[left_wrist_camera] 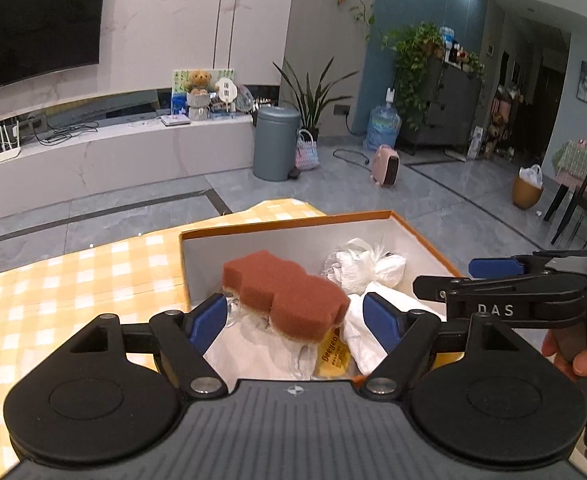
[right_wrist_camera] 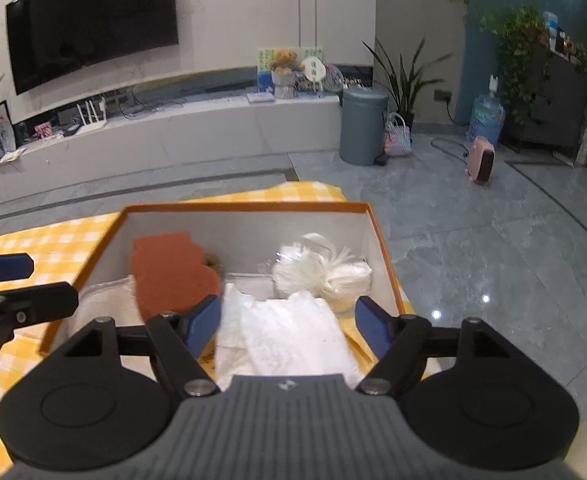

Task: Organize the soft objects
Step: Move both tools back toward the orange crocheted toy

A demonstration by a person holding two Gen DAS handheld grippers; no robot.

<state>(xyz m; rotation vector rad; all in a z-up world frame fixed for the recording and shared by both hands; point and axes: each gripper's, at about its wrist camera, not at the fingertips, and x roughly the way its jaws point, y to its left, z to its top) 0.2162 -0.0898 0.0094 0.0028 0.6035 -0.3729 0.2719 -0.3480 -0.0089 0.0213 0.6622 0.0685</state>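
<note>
Both grippers are poised over the orange box (right_wrist_camera: 249, 208), which sits on the bench (left_wrist_camera: 73, 280) with its yellow checked cloth, and everything here is measured from that box. The left gripper (left_wrist_camera: 295, 320) has its blue pads spread wide apart with nothing clamped; the brown sponge (left_wrist_camera: 285, 292) lies between them but free of both, resting inside the box on its left side, on top of white soft goods. In the right wrist view that sponge (right_wrist_camera: 171, 272) leans by the box's left wall. The right gripper (right_wrist_camera: 287, 322) is also spread apart and holds nothing, its pads straddling a folded white cloth (right_wrist_camera: 293, 336) at the near end of the box. Towards the box's far right corner sits a knotted white plastic bag (right_wrist_camera: 321, 272), touching the cloth's far edge. A yellow packet (left_wrist_camera: 333, 354) with printed lettering peeks out beneath the sponge at the near side of the box. From the left wrist camera, the right gripper (left_wrist_camera: 473, 276) reaches in over the box's right rim, with a person's fingers (left_wrist_camera: 585, 356) wrapped around its handle.
</note>
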